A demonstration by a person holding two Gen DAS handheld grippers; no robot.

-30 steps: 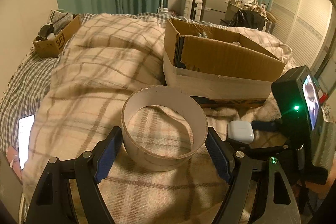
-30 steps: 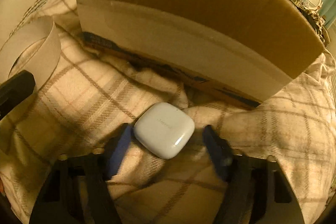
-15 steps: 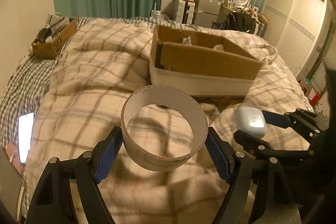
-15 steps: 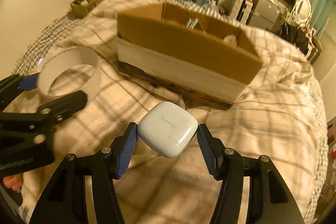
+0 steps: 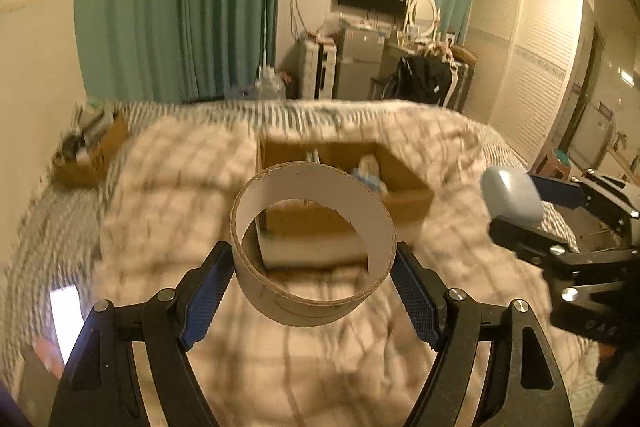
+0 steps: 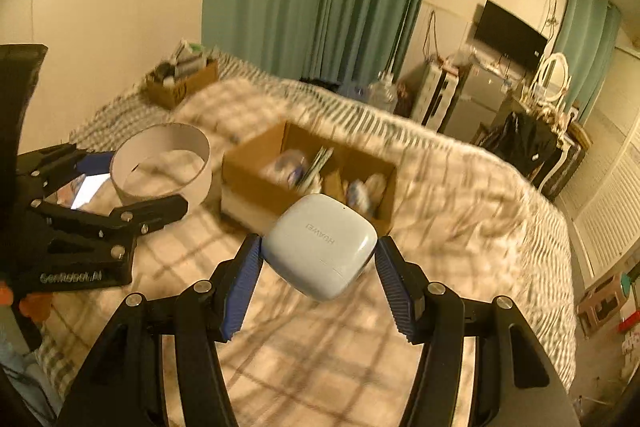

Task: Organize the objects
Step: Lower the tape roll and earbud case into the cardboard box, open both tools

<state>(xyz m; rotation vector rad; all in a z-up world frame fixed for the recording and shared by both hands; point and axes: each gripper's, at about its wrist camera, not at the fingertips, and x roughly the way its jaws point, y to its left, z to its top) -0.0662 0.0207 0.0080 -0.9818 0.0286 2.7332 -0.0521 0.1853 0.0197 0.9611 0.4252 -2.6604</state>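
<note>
My left gripper [image 5: 314,291] is shut on a wide cardboard tape ring [image 5: 312,301] and holds it in the air above the bed; the ring also shows in the right wrist view [image 6: 160,163]. My right gripper [image 6: 320,279] is shut on a white earbud case [image 6: 322,245], also lifted; it appears at the right of the left wrist view [image 5: 510,197]. An open cardboard box [image 6: 256,183] with dividers and several small items lies on the plaid blanket ahead of and below both grippers; it also shows in the left wrist view [image 5: 404,183].
A plaid blanket [image 6: 460,195] covers the bed. A smaller cardboard box [image 6: 180,87] of clutter sits at the far left corner by the wall. A lit phone [image 5: 66,315] lies at the bed's left edge. Curtains, a TV and wardrobes stand beyond.
Both grippers have risen well above the bed with their objects. The right gripper closed on the earbud case and lifted it. The box now lies lower and farther off.
</note>
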